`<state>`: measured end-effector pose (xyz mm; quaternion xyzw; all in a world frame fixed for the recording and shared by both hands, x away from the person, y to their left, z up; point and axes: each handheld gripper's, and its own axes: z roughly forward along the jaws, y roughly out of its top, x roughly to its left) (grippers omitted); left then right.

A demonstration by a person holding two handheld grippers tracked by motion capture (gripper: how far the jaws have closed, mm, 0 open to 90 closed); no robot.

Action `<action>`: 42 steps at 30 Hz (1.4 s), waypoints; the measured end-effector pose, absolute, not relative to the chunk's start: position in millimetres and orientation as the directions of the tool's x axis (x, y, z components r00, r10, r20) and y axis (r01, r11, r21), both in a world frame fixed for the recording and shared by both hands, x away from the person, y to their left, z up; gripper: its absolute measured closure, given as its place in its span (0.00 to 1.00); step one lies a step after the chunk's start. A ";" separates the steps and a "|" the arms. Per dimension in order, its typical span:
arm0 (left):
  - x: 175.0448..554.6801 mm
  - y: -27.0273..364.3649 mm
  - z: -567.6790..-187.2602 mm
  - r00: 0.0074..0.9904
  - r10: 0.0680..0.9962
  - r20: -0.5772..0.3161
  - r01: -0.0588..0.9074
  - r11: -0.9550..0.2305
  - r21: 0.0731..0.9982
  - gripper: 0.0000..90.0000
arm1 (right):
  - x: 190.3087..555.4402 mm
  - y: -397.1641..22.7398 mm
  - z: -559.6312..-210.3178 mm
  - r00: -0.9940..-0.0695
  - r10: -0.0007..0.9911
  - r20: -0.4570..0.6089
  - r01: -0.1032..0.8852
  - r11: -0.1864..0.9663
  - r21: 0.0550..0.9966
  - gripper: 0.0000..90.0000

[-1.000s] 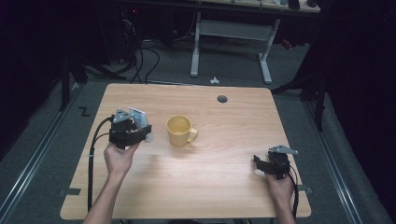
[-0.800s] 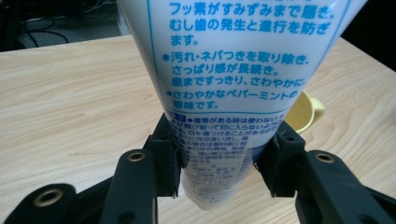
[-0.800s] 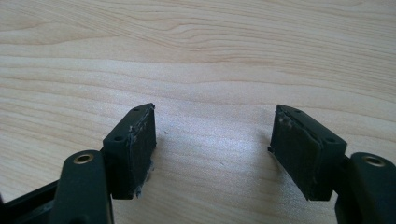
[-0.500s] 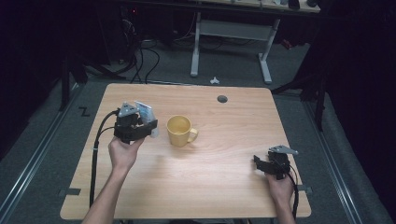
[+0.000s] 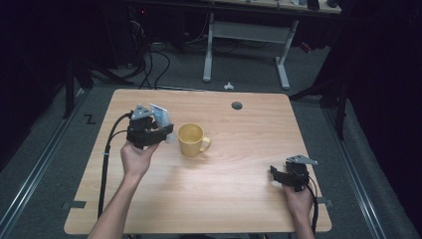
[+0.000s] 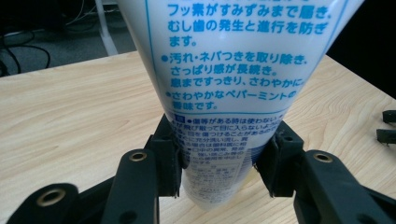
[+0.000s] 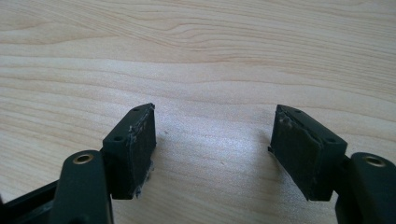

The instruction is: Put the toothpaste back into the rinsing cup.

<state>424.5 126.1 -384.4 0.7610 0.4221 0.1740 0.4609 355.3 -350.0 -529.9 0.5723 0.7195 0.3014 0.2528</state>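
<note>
Wood table [image 5: 234,184]: left gripper [image 6: 219,163] clamped on toothpaste tube [image 6: 229,93] beside yellow mug [image 5: 191,139]; right gripper [image 7: 212,149] jaws apart, w/ nothing between.

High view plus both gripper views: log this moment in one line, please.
left tool: shut on toothpaste tube, beside yellow mug | right tool: open, empty, over bare table

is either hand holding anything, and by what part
The left tongs grip a white tube near its narrow lower end. The right tongs are open and hold nothing.
</note>
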 end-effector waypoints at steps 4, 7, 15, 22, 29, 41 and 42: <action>426.1 120.6 -380.8 0.593 0.796 -0.122 0.476 -0.224 0.851 0.63 | 355.3 -350.0 -529.9 -0.217 0.976 -0.019 0.671 0.163 0.723 0.35; 427.8 116.2 -379.1 0.600 0.790 -0.123 0.475 -0.228 0.850 0.63 | 355.3 -350.0 -529.9 -0.217 0.976 -0.019 0.671 0.163 0.723 0.35; 433.2 105.7 -373.8 0.617 0.777 -0.124 0.472 -0.240 0.848 0.63 | 355.3 -350.0 -529.9 -0.218 0.976 -0.019 0.671 0.164 0.723 0.34; 438.7 94.8 -371.1 0.629 0.768 -0.118 0.470 -0.256 0.845 0.63 | 355.2 -350.0 -529.9 -0.218 0.976 -0.019 0.671 0.164 0.723 0.34; 443.4 88.0 -373.9 0.635 0.763 -0.126 0.476 -0.257 0.841 0.63 | 355.2 -350.0 -529.9 -0.218 0.976 -0.019 0.671 0.164 0.723 0.34; 450.0 78.0 -381.0 0.636 0.760 -0.136 0.481 -0.252 0.840 0.63 | 355.3 -350.1 -529.9 -0.220 0.975 -0.021 0.670 0.166 0.723 0.34; 450.4 76.8 -381.9 0.635 0.760 -0.137 0.482 -0.250 0.840 0.63 | 355.3 -350.1 -529.9 -0.220 0.975 -0.021 0.670 0.166 0.723 0.34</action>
